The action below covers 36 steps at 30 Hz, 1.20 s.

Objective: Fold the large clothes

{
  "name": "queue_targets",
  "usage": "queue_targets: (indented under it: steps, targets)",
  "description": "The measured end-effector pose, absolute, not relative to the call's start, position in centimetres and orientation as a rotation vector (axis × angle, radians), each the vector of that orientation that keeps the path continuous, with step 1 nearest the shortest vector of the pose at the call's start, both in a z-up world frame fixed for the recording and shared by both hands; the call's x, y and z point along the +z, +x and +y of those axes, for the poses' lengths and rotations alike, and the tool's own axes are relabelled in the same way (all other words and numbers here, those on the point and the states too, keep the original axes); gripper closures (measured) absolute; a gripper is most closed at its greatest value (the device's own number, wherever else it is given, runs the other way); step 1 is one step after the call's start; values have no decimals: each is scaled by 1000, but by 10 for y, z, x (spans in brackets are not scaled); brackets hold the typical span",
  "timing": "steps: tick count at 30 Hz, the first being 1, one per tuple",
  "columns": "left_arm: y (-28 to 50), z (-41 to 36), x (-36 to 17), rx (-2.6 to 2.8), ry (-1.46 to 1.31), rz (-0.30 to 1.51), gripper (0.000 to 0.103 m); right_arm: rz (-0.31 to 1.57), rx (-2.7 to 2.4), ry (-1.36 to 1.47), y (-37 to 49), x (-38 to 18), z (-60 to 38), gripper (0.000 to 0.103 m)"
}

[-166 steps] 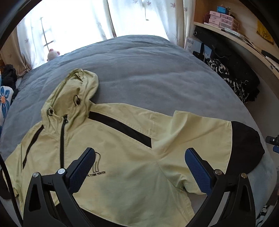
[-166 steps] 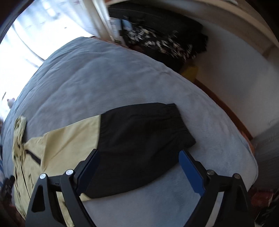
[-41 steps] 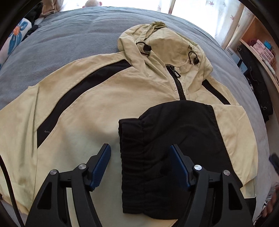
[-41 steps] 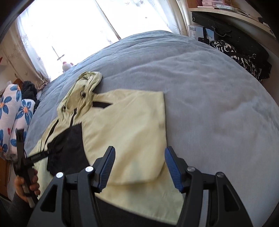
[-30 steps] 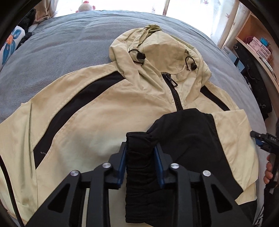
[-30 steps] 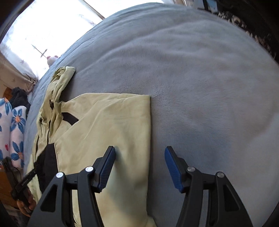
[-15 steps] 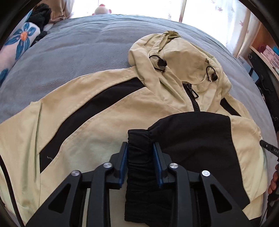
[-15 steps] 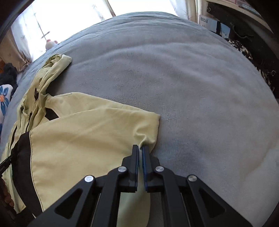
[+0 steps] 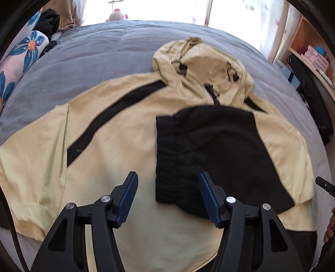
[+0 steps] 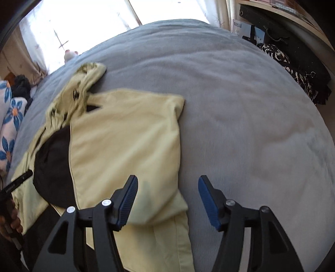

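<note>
We spread both grippers, left (image 9: 168, 194) and right (image 10: 167, 195), their jaws just opening, empty, leaving the sleeve (image 9: 209, 146) folded across the jacket (image 9: 117, 142), cuff at nine o'clock.

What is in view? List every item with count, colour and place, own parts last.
jacket: one, pale yellow with black stripes, spread on the bed, hood toward the window
sleeve: one, black-cuffed, folded across the jacket's chest
bed: one, grey cover, under the jacket
pillow: one, white with blue flowers, far left
plush toy: one, pink, by the window
curtains: white, patterned, behind the bed
shelf: one, wooden, right, holding pink boxes
dark clothes: a pile, black and patterned, right of the bed
left tool: open, just opened, above the cuff
right tool: open, just opened, over the jacket's edge
</note>
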<state>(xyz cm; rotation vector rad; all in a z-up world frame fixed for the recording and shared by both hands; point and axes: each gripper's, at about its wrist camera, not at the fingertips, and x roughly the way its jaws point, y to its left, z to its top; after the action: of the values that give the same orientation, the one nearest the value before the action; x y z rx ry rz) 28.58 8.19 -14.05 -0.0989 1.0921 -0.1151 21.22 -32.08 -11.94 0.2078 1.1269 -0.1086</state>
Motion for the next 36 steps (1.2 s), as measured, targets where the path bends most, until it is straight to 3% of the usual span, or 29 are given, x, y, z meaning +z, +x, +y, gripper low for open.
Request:
queue_targets:
  steps: [2,3,4,5,8,16,20,27,30,33,36]
  targets:
    - [281,82,-153,-104,-102,1128,45,1157,-112,198,210,-134,-319,44]
    - [281,81,-156,-101,-106,1128,51,1169,-93,203,209,-143,-320,49]
    - [279,78,-156,-101,-99,1121,56,1182,-76,209,208,-147,-319,70]
    - [278,77,-156,-110,-95,1117,69,1182,-76,227,206,-149,-321,74]
    - [276,73,-158,-105,-77,1112,70,1153,-131,190,200,-152,-323,79]
    - [263,76,-131,-28,-40,1042,68,1120,-221,234,189,-122,-326,73]
    - [249,60,-108,-56,12,934,65,1080,-205,294,183,-102,-317,37]
    - [238,12,-98,-198,-1,936,62,909,-82,192,187,-84,-250,37]
    - [243,-6,-106,-194,-28,983,62,949,-16,121,196,-96,-224,38]
    - [241,-17,-114,-170,-3,972,62,1006,34,86,205,-113,-204,47]
    - [242,-22,-127,-181,-33,1003,62,1050,76,100,211,-132,-196,48]
